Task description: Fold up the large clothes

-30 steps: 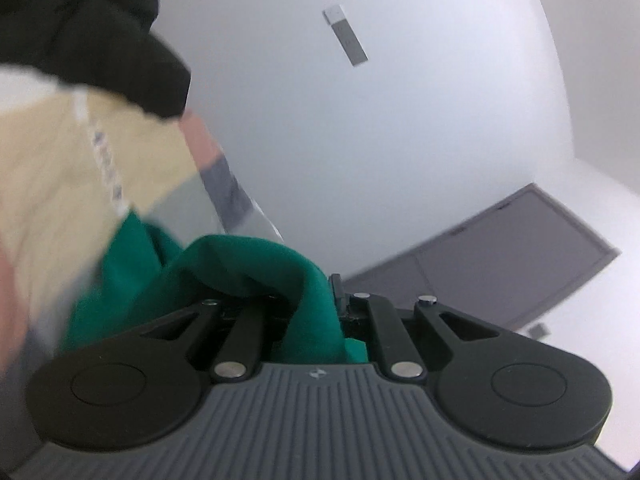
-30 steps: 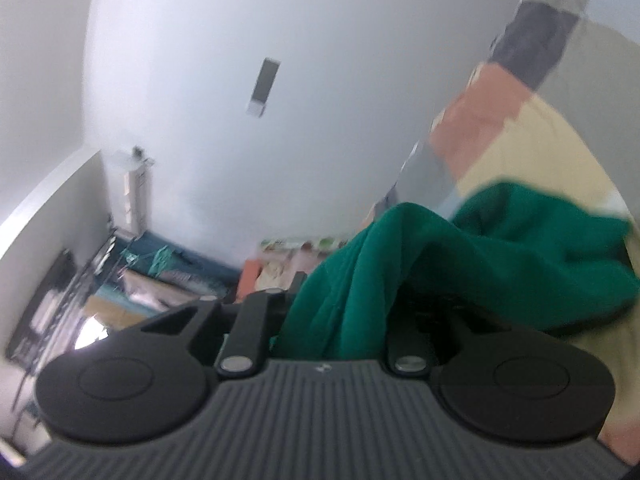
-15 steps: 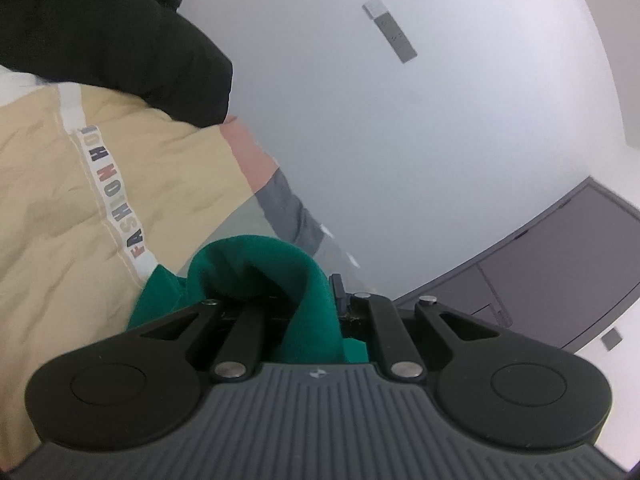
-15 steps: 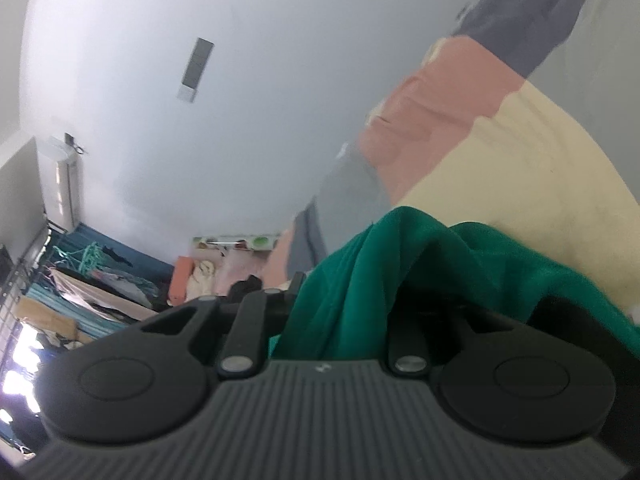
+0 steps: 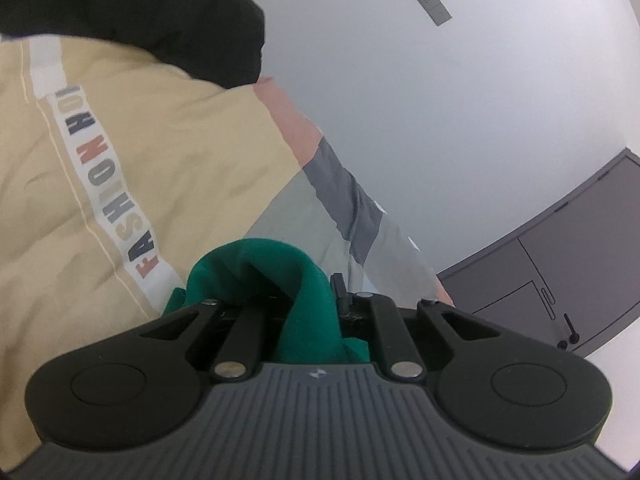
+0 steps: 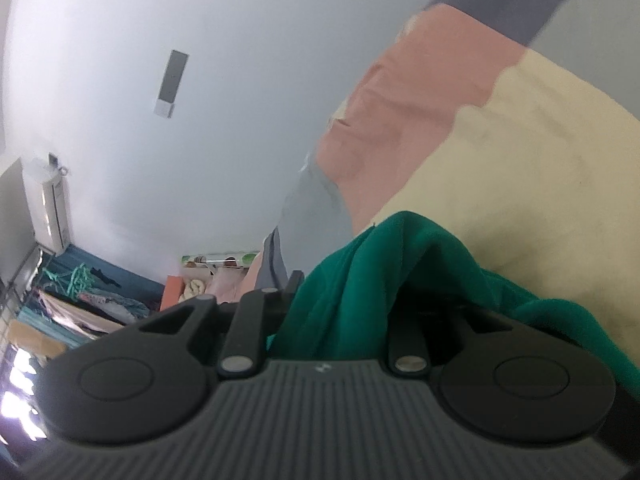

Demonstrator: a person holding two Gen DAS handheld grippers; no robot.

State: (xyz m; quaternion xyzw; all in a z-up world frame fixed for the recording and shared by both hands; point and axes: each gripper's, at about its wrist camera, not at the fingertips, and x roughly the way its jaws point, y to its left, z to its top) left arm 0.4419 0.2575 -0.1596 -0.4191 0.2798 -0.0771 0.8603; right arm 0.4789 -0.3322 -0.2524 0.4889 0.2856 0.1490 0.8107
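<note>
Green garment [image 5: 304,280] is taken as the landmark. Left of it in the left wrist view, a beige cloth [image 5: 132,168] with a lettered white stripe [image 5: 108,188] is spread flat, a black fabric [image 5: 160,12] above. The left gripper [image 5: 308,312] is seen pinching a green fold — bunched up between its jaws. In the right wrist view the right gripper [image 6: 340,312] likewise is clamped on the garment [image 6: 384,272], beige cloth [image 6: 540,184] behind it — a cluttered shelf [image 6: 80,304] far left.

A: What's the right gripper [image 6: 340,300] got?

B: Its jaws are clamped on a fold of green garment [image 6: 384,276], bunched up and trailing toward four o'clock.

A: Behind it?

B: A colour-block cloth [image 6: 520,152], cream, salmon and grey, at two o'clock; cluttered shelves [image 6: 76,300] at nine.
</note>
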